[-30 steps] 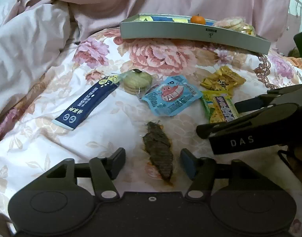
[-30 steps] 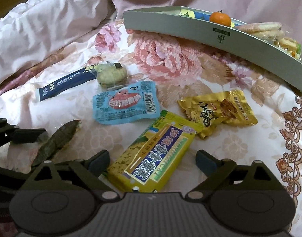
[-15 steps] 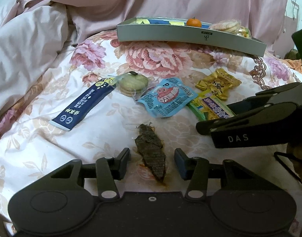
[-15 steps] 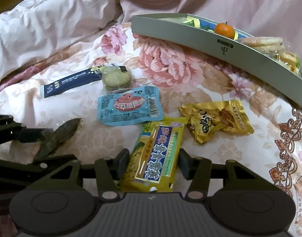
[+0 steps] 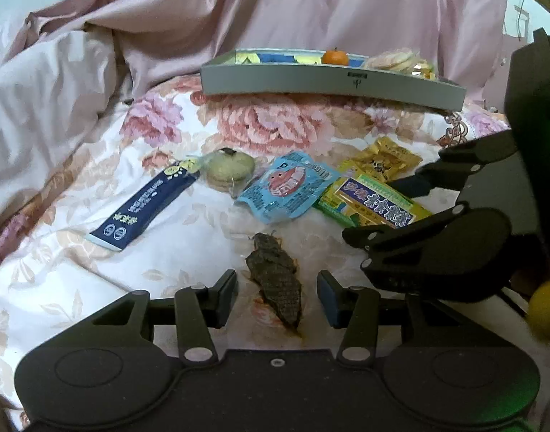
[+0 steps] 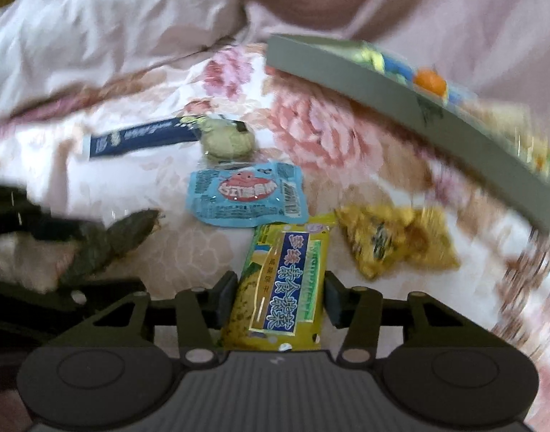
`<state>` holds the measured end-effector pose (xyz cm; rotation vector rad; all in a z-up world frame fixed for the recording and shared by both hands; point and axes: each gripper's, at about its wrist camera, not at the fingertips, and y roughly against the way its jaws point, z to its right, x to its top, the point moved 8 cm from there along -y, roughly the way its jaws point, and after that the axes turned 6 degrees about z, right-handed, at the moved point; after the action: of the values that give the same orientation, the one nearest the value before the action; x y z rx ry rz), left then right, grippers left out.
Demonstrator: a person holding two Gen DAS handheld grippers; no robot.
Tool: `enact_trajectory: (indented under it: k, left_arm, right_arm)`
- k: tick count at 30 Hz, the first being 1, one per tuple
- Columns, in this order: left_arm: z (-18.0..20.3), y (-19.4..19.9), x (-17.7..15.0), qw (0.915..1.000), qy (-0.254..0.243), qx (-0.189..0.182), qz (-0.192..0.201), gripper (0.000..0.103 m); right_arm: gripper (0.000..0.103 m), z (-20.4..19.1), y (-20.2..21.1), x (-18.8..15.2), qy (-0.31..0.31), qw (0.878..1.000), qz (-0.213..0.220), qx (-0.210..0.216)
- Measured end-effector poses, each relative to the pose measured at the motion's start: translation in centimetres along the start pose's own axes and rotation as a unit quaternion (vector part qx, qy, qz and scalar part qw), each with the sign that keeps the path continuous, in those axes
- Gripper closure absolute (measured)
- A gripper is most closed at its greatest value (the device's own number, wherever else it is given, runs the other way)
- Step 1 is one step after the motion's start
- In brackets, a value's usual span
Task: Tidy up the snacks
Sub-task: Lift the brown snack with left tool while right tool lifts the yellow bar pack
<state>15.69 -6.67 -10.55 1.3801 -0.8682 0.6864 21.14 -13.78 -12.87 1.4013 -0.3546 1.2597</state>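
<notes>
My left gripper (image 5: 277, 289) is open, its fingers either side of a dark brown dried snack (image 5: 276, 278) lying on the floral bedspread, with gaps on both sides. My right gripper (image 6: 279, 297) is shut on a yellow-green packet with a blue label (image 6: 287, 280), which also shows in the left wrist view (image 5: 373, 205). A grey tray (image 5: 328, 81) at the back holds an orange (image 5: 335, 56) and other snacks. On the bed lie a light blue packet (image 5: 289, 189), a gold packet (image 5: 382, 158), a wrapped green cookie (image 5: 230, 171) and a dark blue stick pack (image 5: 141, 207).
A pink quilt (image 5: 51, 100) is bunched up at the left and behind the tray. The right gripper's body (image 5: 454, 237) reaches in from the right of the left wrist view, close to my left gripper. The right wrist view is motion-blurred.
My right gripper closed onto the yellow-green packet and turned it lengthwise between the fingers. My left gripper's fingers narrowed around the dark snack and its camera rose a little.
</notes>
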Motion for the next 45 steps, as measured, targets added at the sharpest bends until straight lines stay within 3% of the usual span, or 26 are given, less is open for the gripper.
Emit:
enact_trajectory:
  k: [4,11,12,13,16,20,22,23,25,34,45]
  left_arm:
    - [-0.1,0.8,0.2,1.0000,0.007,0.005,0.004,0.053]
    - [0.2,2.4,1.1,0.9998,0.011,0.014,0.013,0.053]
    - [0.3,2.6,1.2,0.9997,0.009,0.015,0.015,0.053]
    - [0.4,2.7,1.3,0.9997,0.008,0.016,0.015,0.053]
    - [0.8,3.2,1.3,0.9997,0.008,0.017,0.015,0.053]
    - [1.2,3.4,1.3,0.9997,0.007,0.017,0.014,0.053]
    - [1.3,3.3,1.5,0.9997,0.009,0.017,0.015,0.052]
    - [1.3,3.3,1.6,0.9997,0.010,0.016,0.016,0.052]
    - [1.4,3.3,2.2,0.9996,0.010,0.016,0.022,0.052]
    - [1.6,2.6,6.5,0.9981,-0.002,0.025,0.057,0.053]
    - [0.5,1.5,11.3,0.9955,0.021,0.028,0.088,0.052]
  right_arm:
    - [0.052,-0.9,0.5,0.1,0.079,0.996,0.020,-0.039]
    - [0.059,-0.9,1.6,0.6,0.134,0.986,0.052,-0.086]
    - [0.076,-0.8,1.7,0.7,0.139,0.985,0.056,-0.090]
    - [0.082,-0.8,1.8,0.8,0.145,0.983,0.059,-0.094]
    - [0.082,-0.7,1.6,0.5,0.133,0.986,0.055,-0.079]
    - [0.078,-0.3,0.9,-0.2,0.058,0.998,0.024,-0.018]
    - [0.076,-0.1,0.8,-0.4,0.043,0.999,0.020,-0.011]
    - [0.076,0.0,0.6,-0.5,0.041,0.999,0.020,-0.012]
    - [0.089,0.1,0.4,-0.5,0.042,0.999,0.023,-0.021]
    - [0.090,-0.1,2.9,1.4,0.105,0.987,0.097,-0.075]
    - [0.090,3.1,6.2,4.0,0.072,0.976,0.174,-0.108]
